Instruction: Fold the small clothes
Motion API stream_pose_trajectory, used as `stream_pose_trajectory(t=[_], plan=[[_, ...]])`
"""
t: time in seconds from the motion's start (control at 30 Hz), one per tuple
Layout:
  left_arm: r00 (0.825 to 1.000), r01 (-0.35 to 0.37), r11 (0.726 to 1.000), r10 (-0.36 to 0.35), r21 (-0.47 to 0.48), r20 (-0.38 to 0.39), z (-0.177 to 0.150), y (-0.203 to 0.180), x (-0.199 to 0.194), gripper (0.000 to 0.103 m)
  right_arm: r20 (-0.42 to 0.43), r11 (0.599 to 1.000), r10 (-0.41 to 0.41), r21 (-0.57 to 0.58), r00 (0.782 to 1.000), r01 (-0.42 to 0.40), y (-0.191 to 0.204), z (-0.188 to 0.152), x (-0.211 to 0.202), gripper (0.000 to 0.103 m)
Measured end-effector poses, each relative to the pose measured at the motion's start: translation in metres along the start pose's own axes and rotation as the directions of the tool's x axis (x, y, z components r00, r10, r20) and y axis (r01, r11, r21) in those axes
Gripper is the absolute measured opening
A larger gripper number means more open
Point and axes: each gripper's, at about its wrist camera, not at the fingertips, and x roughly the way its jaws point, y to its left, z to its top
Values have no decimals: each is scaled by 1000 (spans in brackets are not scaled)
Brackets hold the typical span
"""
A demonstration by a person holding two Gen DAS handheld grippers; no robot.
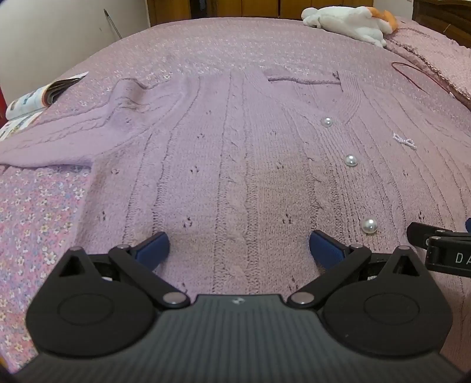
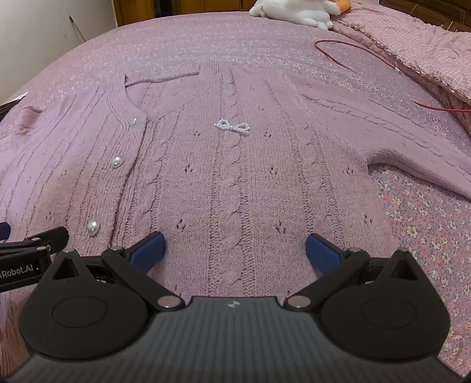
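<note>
A lilac cable-knit cardigan (image 1: 235, 153) (image 2: 235, 176) lies spread flat, front up, on the bed, with pearl buttons (image 1: 351, 160) down its placket and a small bead bow (image 2: 232, 126) on the chest. One sleeve (image 1: 67, 129) stretches to the left, the other (image 2: 412, 141) to the right. My left gripper (image 1: 239, 246) hovers open over the lower left half of the cardigan, nothing between its blue pads. Over the lower right half my right gripper (image 2: 234, 246) stands open too, and is empty. Each gripper shows at the edge of the other's view.
The bed carries a pink floral cover (image 1: 35, 212) (image 2: 426, 221). An open magazine (image 1: 38, 97) lies at the left edge. A white plush toy (image 1: 347, 20) sits at the far end, beside a pink pillow (image 2: 412, 47) and a thin red cord (image 2: 353, 56).
</note>
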Motion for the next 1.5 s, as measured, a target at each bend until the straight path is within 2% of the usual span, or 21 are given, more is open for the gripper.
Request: stream_pose_trajectory(t=[0.27,1.3,1.5], plan=[[1000,3,1000,-2,5,-18,2,0,5,103,6,1000,-2,-3,1000,2,0,-2,0,103],[1000,4,1000,-3,9,-6,-1,-1,3,103,15,1000,-5,2,1000,5,1,-5,1,103],[1000,5,1000,-5,-1,-27,3,-1,4,103,21,1000,-2,6,1000,2,1,-6,1,103]])
